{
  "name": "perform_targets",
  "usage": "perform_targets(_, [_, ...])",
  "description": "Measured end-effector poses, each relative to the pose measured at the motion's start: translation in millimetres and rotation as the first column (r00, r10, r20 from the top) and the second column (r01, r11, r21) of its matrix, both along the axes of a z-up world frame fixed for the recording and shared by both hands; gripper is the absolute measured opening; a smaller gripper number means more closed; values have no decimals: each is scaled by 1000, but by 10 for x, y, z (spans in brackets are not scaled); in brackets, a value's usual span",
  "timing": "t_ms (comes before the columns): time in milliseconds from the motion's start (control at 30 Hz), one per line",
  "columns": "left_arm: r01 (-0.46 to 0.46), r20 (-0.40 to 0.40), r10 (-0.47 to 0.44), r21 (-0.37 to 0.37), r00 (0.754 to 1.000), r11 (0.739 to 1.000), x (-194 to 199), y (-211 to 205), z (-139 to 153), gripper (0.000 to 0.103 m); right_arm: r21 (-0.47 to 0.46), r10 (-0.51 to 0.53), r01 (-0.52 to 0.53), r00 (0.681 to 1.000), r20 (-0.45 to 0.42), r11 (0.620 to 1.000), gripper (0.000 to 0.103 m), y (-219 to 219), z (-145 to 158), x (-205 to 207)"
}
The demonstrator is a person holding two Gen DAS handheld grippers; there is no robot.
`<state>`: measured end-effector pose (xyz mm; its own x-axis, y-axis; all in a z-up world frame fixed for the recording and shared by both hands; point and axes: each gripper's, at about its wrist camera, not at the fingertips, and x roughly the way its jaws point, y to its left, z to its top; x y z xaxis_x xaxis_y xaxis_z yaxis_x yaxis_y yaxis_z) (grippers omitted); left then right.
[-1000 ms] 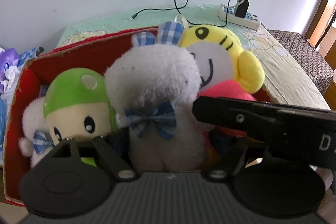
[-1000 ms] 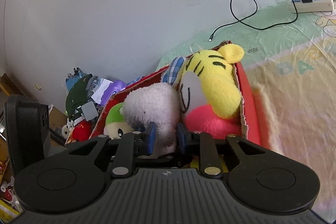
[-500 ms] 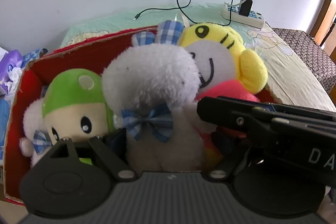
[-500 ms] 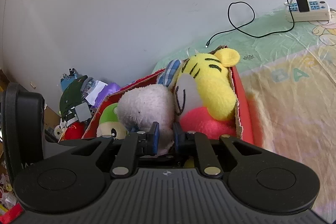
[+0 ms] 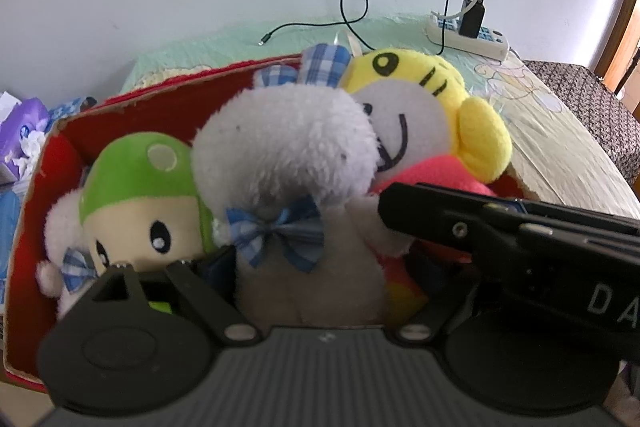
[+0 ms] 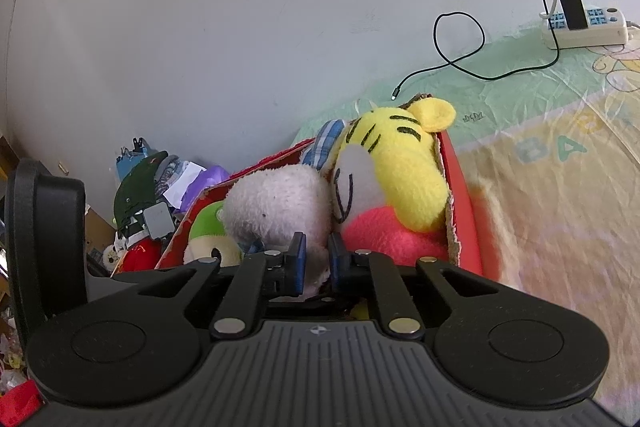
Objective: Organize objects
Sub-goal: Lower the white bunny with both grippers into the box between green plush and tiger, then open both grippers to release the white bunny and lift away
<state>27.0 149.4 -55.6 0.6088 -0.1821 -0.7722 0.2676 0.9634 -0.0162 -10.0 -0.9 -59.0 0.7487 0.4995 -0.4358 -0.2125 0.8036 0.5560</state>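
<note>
A red cardboard box (image 5: 168, 99) on the bed holds several plush toys. A white fluffy plush with a blue checked bow (image 5: 288, 163) stands in the middle, a green-capped doll (image 5: 136, 195) on its left, a yellow tiger plush in pink (image 5: 424, 115) on its right. My left gripper (image 5: 316, 275) is wide open around the white plush's body. My right gripper (image 6: 316, 263) is shut on the white plush's arm (image 6: 316, 267); it shows from the side in the left wrist view (image 5: 500, 227). The box (image 6: 464, 187), white plush (image 6: 276, 207) and tiger (image 6: 396, 163) show in the right wrist view.
A power strip (image 5: 468, 35) with a black charger and a looped black cable (image 5: 352, 7) lie on the bedsheet behind the box. Clutter of bags and toys (image 6: 148, 195) sits left of the bed. A wall stands close behind.
Both grippers have drawn back and up slightly with the white plush between them. The right gripper's jaws have closed tighter on the plush's arm.
</note>
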Motion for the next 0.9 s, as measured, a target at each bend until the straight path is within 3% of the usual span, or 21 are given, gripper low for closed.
perform_targets(467, [-60, 9, 60, 19, 998, 998, -39, -20, 15, 90, 20, 36, -36, 999, 1, 999, 10, -30, 1, 13])
perform_targets(900, [-186, 1, 186, 28, 983, 982, -155, -19, 53, 90, 64, 97, -95, 995, -35, 993, 12, -132, 42, 11])
